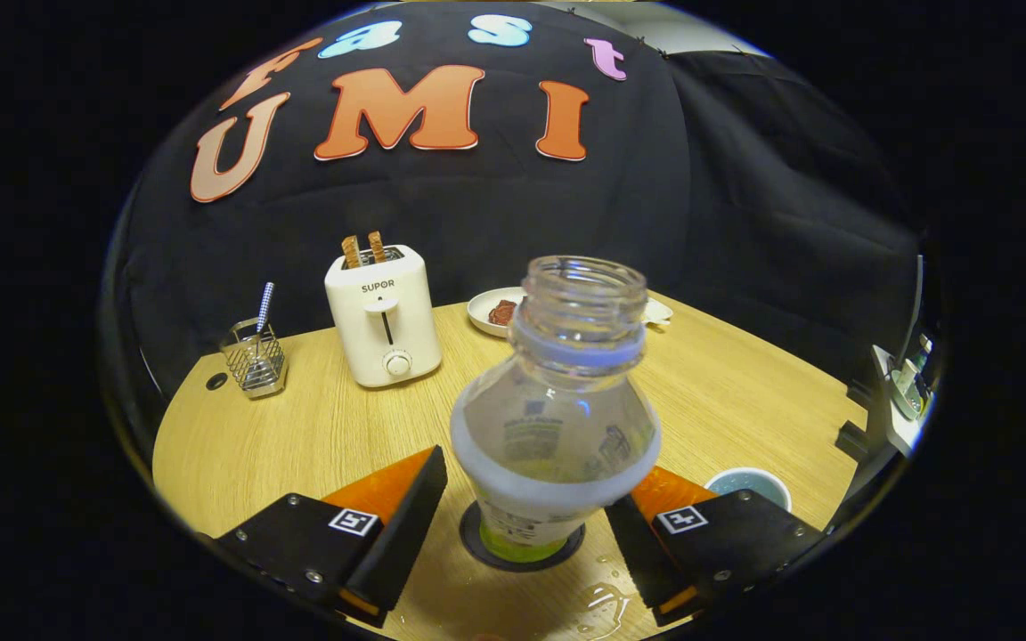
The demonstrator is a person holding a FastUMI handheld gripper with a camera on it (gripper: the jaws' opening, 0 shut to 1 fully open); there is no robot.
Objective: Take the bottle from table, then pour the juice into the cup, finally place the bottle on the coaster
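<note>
The gripper [526, 521] is spread open, its fingers clear of the uncapped bottle [557, 418] standing upright between them on the dark coaster [522, 547]. Spilled drops [604, 605] lie at five o'clock of the coaster, the cup [749, 485] at three o'clock. Bare table [299, 445] stretches ahead. Beyond, at eleven o'clock, a toaster [384, 316] reads "SUPOR".

"SUPOR" was printed on the toaster [383, 316] front. The bottle [556, 418] label had print too small to read. The gripper [526, 525] fingers carried square coded markers.
</note>
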